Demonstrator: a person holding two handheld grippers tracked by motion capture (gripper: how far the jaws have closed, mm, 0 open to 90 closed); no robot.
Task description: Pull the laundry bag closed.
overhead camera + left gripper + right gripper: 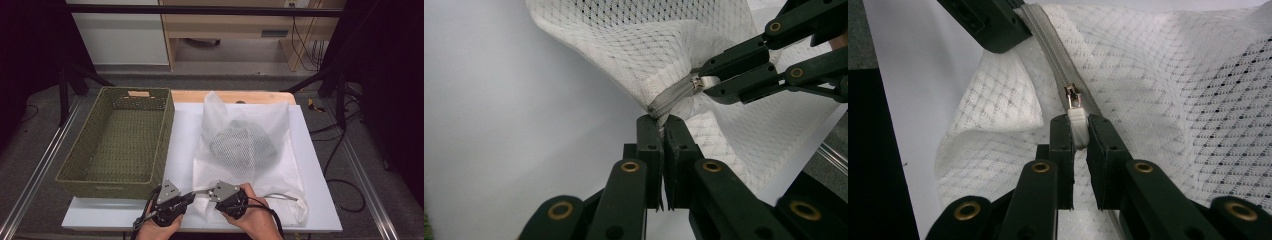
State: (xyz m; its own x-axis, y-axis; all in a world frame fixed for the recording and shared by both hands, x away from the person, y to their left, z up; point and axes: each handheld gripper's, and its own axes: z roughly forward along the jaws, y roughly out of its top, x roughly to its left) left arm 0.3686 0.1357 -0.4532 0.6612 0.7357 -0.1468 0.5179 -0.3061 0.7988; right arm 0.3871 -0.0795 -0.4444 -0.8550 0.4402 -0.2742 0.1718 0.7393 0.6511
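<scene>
The left gripper (663,131) has its jaws pressed together on the end of the grey zipper (669,97), where the white mesh laundry bag (644,45) bunches into a corner. The right gripper (1079,131) pinches the white zipper pull tab (1078,125) between its jaws, just below the small metal slider (1073,95); the zipper tape runs up and away from it across the mesh. No writing or label can be read anywhere. In the high view both grippers sit close together at the near edge of the white table (185,135), on the bag's near left corner. The bag lies flat, holding a bundle of grey clothing (244,142). To its left stands a green woven basket (117,175) with nothing in it.
</scene>
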